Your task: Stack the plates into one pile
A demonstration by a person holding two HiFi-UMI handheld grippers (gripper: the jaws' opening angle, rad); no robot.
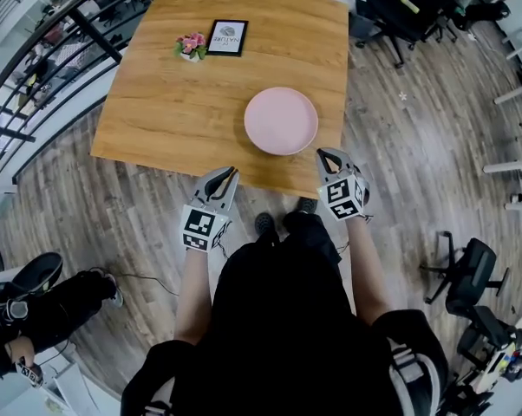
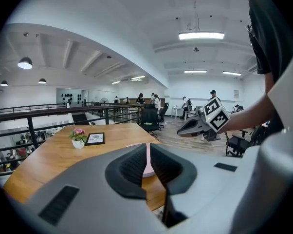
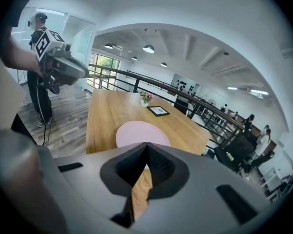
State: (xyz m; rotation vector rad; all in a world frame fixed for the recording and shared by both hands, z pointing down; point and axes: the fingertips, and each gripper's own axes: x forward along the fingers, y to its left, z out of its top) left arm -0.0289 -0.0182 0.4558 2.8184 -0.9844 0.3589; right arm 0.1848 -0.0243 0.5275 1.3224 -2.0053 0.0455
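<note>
The person wears a black short-sleeved top (image 1: 283, 319); the grey left gripper (image 1: 229, 172) and right gripper (image 1: 327, 153) bear black-and-white marker cubes.

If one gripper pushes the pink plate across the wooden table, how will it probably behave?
The pink plate looks rigid and flat, so it would probably slide, not roll or tip. Its smooth, shallow rim may be slippery to pinch.

**What the views keep back**

From above, the plate (image 1: 281, 120) shows only its top face, so whether it is one plate or a pile cannot be told. The print on the card (image 1: 227, 37) is too small to read. In the left gripper view the left claw (image 2: 149, 147) covers most of the plate. In the right gripper view the right claw (image 3: 147, 145) hides its near rim.
</note>
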